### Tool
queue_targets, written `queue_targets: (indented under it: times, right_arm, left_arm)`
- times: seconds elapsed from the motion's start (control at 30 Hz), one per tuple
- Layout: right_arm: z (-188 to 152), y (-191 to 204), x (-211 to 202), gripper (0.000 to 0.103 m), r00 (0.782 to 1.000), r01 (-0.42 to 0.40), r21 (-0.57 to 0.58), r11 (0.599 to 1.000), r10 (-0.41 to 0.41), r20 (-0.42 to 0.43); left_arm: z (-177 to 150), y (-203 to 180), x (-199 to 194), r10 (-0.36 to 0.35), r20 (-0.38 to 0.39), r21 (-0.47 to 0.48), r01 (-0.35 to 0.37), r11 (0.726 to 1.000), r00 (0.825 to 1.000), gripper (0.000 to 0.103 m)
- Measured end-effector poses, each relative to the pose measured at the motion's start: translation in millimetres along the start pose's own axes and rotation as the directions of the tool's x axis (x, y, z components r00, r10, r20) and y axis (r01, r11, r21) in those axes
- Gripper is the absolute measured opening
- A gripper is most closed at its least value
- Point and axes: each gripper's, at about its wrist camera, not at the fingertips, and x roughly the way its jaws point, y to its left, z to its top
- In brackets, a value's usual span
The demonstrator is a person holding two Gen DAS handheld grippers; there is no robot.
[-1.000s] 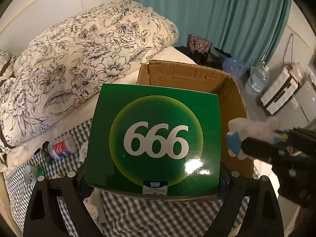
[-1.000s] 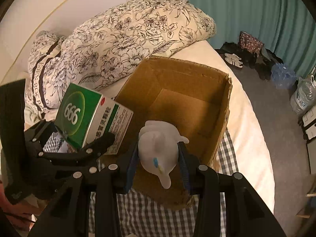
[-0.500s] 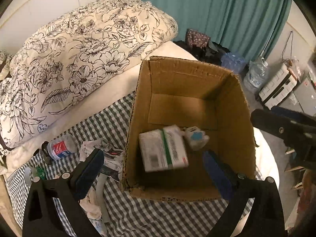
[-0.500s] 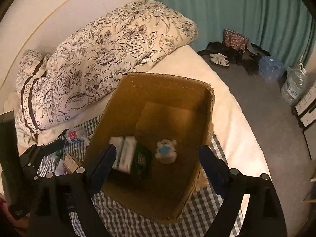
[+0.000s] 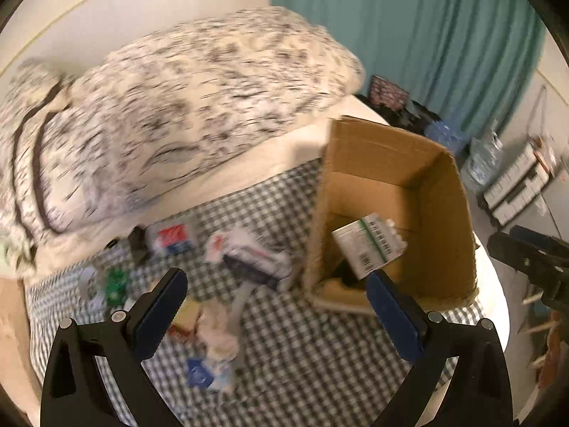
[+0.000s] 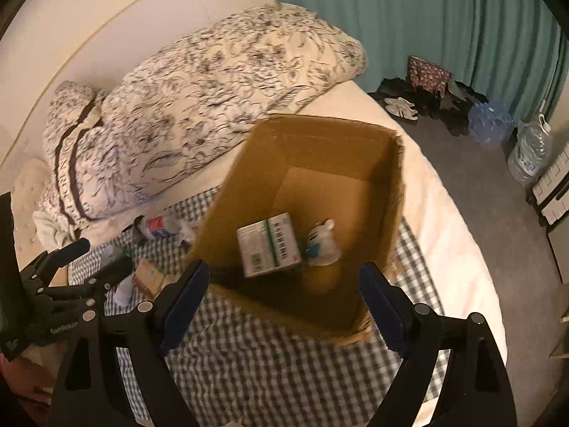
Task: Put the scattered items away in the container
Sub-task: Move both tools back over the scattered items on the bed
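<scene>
Both of my grippers stand wide open and hold nothing. My left gripper [image 5: 274,302] hangs above the black-and-white checked cloth [image 5: 302,356], and between its blue-padded fingers [image 5: 391,320] I see only loose things lying on the cloth. My right gripper [image 6: 281,295] hangs over the near edge of the open brown cardboard box [image 6: 387,192], with empty air between its pads.

Inside the box, just ahead of my right gripper, lies a white carton with a green stripe [image 6: 268,243]. A barcode is printed on its upper side; the small writing I cannot read. Touching its right side is a small white plush figure with a blue patch [image 6: 322,240].

To the left of the box, ahead of my left gripper, the scattered things are blurred. One small bottle with a red and blue label [image 5: 170,240] lies near the far edge of the cloth; its letters are not legible. Nearer is a white and dark packet [image 5: 252,259], crumpled white paper [image 5: 217,334] and a blue-and-white wrapper [image 5: 204,373].

Beyond the cloth lies a folded floral duvet [image 6: 213,96]. Right of the box, the cream mattress edge [image 6: 448,235] curves down to grey floor [image 6: 498,192], and there the space is free.
</scene>
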Motion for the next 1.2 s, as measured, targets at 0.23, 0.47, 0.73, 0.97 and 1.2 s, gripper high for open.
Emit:
queue_targets:
  times: [0.23, 0.47, 0.73, 0.97, 1.2]
  right_arm:
    - [-25.8, 58.4, -10.0, 0.086, 0.999, -0.039, -0.062, 0.997, 0.039, 0.002]
    - [-57.5, 126.9, -14.3, 0.086, 0.997, -0.072, -0.087, 0.994, 0.074, 0.015]
    - [-81.1, 200.9, -5.9, 0.086, 0.995, -0.099, -0.147, 0.984, 0.101, 0.005]
    - [-96.9, 240.5, 16.6, 0.086, 0.996, -0.088, -0.144, 0.986, 0.085, -0.026]
    - [-113.9, 263.6, 59.8, 0.086, 0.994, -0.075, -0.142, 0.987, 0.062, -0.093]
  left_arm:
    - [-34.7, 53.1, -35.8, 0.054, 0.022, -0.068, -0.052, 0.996, 0.998, 0.103]
    - [-69.9, 109.5, -67.6, 0.101, 0.028, -0.126, -0.097, 0.987, 0.994, 0.103]
    - [-104.1, 182.5, -79.0, 0.139, -0.003, -0.216, -0.136, 0.967, 0.990, 0.103]
    - [-122.4, 225.1, -64.1, 0.139, -0.015, -0.240, -0.139, 0.961, 0.990, 0.103]
    - [-133.9, 242.7, -21.7, 0.124, -0.040, -0.263, -0.130, 0.956, 0.992, 0.103]
